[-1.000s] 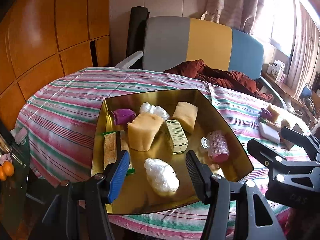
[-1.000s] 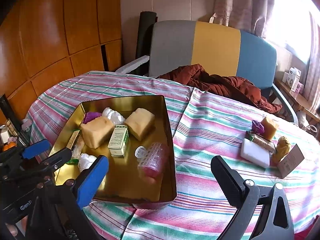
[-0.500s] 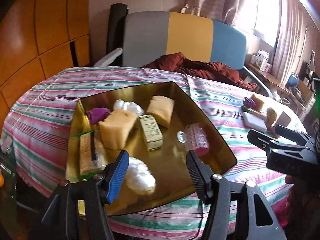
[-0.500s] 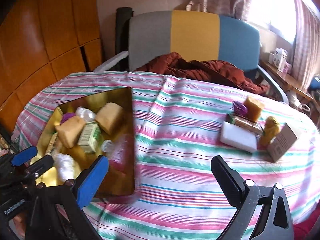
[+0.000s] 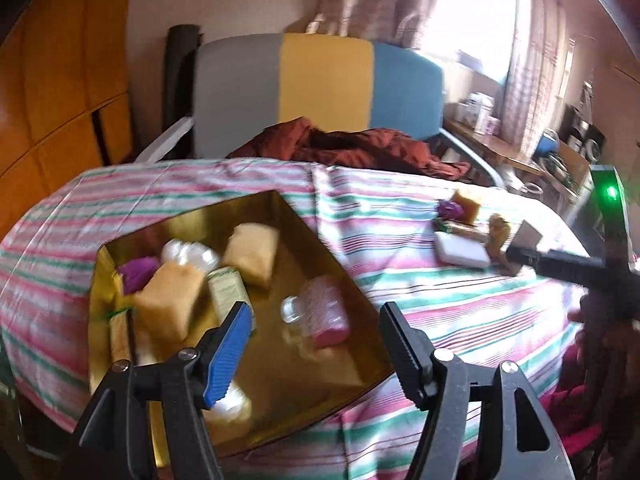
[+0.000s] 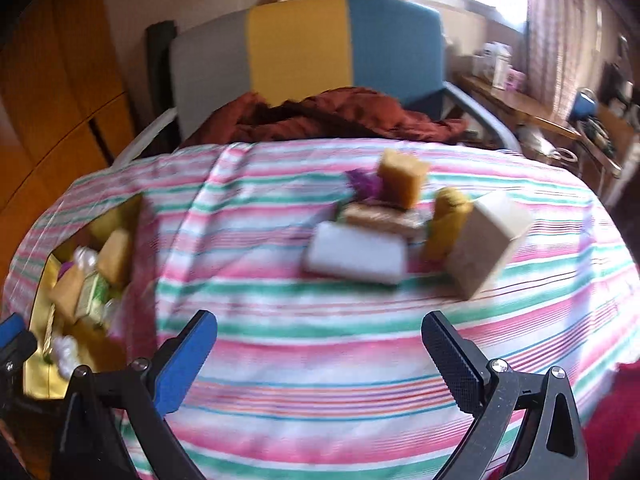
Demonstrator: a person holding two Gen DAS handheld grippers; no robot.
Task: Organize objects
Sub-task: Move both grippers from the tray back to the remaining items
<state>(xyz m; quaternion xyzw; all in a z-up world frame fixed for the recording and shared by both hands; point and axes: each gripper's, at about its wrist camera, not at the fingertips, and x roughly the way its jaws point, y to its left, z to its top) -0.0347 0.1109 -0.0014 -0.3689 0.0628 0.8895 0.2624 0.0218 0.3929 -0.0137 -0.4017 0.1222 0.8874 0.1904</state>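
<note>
A gold tray (image 5: 320, 252) on the striped table holds yellow sponges (image 5: 168, 300), a green box (image 5: 228, 294), a pink roller (image 5: 324, 312), a purple wad and white wads. My left gripper (image 5: 316, 344) hangs open and empty over its near side. My right gripper (image 6: 320, 356) is open and empty, facing a loose group: a white block (image 6: 356, 254), a yellow sponge (image 6: 404, 180), a purple wad (image 6: 364, 182), a brown bar (image 6: 380, 216), a yellow figure (image 6: 444, 224) and a cardboard box (image 6: 488, 242). The tray shows at the left of the right wrist view (image 6: 36, 360).
The round table wears a pink, green and white striped cloth (image 6: 320, 360). A grey, yellow and blue chair (image 6: 304, 48) with a red-brown garment (image 6: 340, 116) stands behind it. Wooden panels are at left, a cluttered sideboard (image 6: 540, 108) at right.
Both views have swung to the right. The right gripper has moved from beside the tray toward the loose group, which now looks larger and nearer. Both grippers stay open.
</note>
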